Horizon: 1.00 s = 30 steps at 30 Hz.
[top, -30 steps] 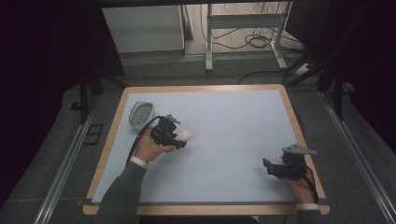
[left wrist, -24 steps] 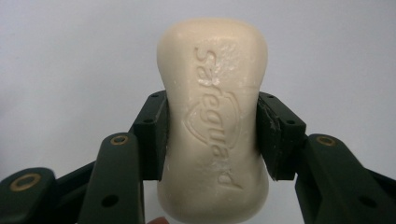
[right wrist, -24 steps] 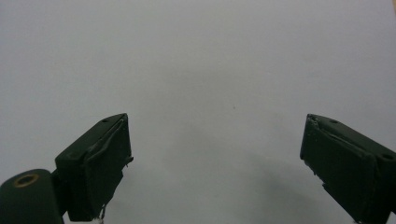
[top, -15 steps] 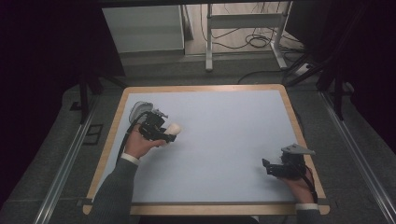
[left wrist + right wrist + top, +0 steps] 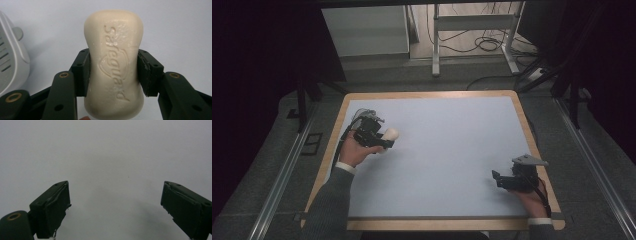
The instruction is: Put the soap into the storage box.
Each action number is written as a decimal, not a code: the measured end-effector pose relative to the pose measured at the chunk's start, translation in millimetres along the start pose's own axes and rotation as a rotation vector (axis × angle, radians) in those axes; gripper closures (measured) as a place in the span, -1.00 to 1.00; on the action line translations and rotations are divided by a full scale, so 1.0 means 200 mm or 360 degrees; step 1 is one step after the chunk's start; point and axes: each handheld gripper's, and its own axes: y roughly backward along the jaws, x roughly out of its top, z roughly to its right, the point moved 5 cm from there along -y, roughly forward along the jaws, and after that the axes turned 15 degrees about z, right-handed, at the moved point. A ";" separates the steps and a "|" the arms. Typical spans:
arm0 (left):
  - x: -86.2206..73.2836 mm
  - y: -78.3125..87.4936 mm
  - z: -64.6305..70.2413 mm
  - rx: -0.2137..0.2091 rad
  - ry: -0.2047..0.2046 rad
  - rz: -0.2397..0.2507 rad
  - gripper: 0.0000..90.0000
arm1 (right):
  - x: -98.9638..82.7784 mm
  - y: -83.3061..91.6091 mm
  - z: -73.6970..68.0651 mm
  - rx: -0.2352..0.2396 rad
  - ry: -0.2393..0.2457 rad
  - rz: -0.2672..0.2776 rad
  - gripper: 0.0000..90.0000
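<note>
At the mat's left edge, the left gripper [image 5: 382,140], held level, has its fingers [image 5: 81,72] clamped on the soap bar [image 5: 114,62]

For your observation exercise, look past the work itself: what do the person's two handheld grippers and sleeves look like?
Both are black two-jaw tools. The left gripper has angular jaw links with brass-ringed pivot holes, small screw holes and flat rectangular pads. A black cable trails from it. The right gripper carries a grey three-cornered plate on top. The person wears grey sleeves with white cuffs showing at the wrists.
</note>
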 end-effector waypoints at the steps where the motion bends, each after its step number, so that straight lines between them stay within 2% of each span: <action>1: 0.00 0.00 0.00 0.0002 0.0012 0.0002 0.10 | 0.00 0.00 0.00 0.0001 -0.0002 -0.0001 -0.81; 14: -0.01 0.01 -0.10 0.0056 0.0076 0.0006 0.10 | 0.00 0.00 0.00 -0.0001 -0.0003 -0.0001 -0.81; 18: -0.01 0.02 -0.13 0.0085 0.0075 -0.0006 0.10 | 0.00 0.00 0.00 -0.0002 -0.0002 -0.0005 -0.81; 30: 0.02 0.02 -0.21 0.0129 0.0142 0.0030 0.10 | 0.00 0.00 0.01 -0.0010 -0.0010 0.0000 -0.81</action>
